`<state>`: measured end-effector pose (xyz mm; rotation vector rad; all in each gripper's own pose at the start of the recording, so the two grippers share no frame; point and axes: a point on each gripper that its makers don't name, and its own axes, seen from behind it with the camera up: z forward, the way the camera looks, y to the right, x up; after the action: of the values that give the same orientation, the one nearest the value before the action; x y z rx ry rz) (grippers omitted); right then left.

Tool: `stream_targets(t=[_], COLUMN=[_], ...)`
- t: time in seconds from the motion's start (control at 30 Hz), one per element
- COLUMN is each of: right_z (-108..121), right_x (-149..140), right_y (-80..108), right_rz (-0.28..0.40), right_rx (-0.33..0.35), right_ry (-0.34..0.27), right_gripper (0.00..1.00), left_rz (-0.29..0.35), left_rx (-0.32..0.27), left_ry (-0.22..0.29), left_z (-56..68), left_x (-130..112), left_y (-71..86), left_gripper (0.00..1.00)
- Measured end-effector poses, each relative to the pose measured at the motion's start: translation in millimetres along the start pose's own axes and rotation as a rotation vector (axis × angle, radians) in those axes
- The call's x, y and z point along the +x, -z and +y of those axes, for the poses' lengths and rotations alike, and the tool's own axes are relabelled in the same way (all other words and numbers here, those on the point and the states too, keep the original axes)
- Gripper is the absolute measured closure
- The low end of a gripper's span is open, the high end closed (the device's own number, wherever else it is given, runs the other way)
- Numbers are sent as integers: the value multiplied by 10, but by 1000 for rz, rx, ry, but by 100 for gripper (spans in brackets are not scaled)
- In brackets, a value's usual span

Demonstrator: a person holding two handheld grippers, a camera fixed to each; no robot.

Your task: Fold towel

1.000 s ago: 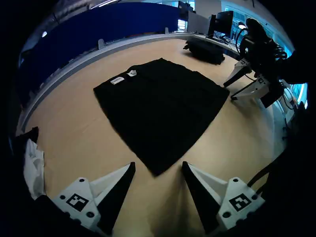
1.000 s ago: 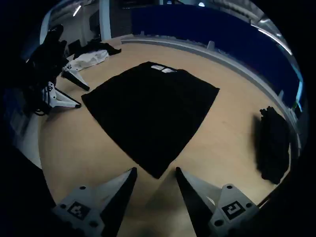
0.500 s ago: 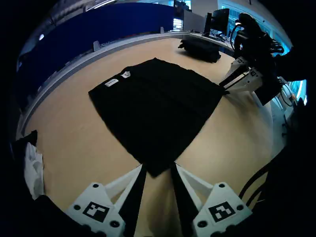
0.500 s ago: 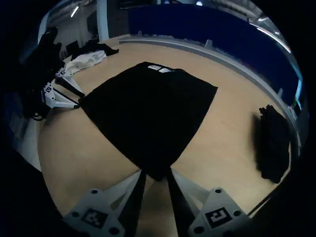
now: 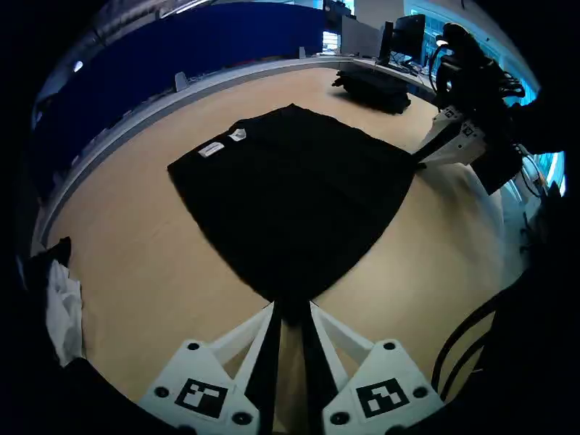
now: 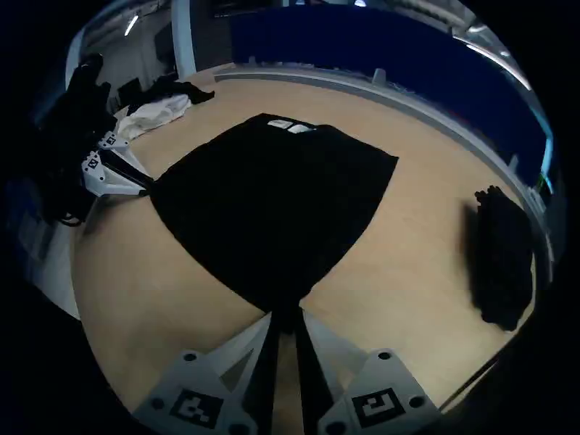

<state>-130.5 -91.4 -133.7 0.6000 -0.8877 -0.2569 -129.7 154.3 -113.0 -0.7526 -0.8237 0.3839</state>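
A black towel (image 5: pixel 290 196) lies spread flat on the wooden table (image 5: pixel 145 246), with two small white labels (image 5: pixel 212 148) near its far edge. My left gripper (image 5: pixel 291 310) is shut on the towel's nearest corner. In the right gripper view the towel (image 6: pixel 275 203) spreads away from my right gripper (image 6: pixel 286 315), which is shut on another corner. Each view shows the other gripper farther off: the right gripper (image 5: pixel 420 161) pinches the towel's right-hand corner, and the left gripper (image 6: pixel 147 190) pinches the left-hand corner.
A pile of dark folded cloth (image 5: pixel 373 87) (image 6: pixel 504 268) sits on the table beyond the towel. White cloth (image 5: pixel 61 312) (image 6: pixel 152 112) lies bunched at the table's other end. A blue partition (image 5: pixel 181 43) runs along the far edge, with monitors (image 5: pixel 406 36) behind.
Both grippers moved forward onto the towel's near corners and went from open to shut on them. The towel's pinched corners have pulled slightly.
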Motion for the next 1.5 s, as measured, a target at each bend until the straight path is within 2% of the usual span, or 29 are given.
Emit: stream_targets(t=[0.17, 0.4, 0.77, 1.07, 1.3, 1.5], right_z=[2, 9, 9, -40, -79, -103], right_x=[52, 142, 426, 672, 772, 736], right_y=[36, 129, 439, 785, 1040, 1120], right_rz=[10, 22, 51, 68, 60, 41], right_rx=[-4, -9, -10, -5, 8, 19], right_ry=[-6, 0, -11, 12, 31, 22], right_gripper=[85, 85, 85, 85, 85, 85], left_rz=[-7, 15, 72, 110, 109, 106], left_rx=[-3, 9, 41, 78, 79, 75], left_ry=[7, 45, 102, 142, 181, 188], left_z=[11, -7, -47, -48, 48, 127], left_x=[14, 135, 425, 710, 801, 796], left_y=[6, 77, 442, 813, 1085, 1142], left_gripper=[84, 86, 85, 86, 86, 85])
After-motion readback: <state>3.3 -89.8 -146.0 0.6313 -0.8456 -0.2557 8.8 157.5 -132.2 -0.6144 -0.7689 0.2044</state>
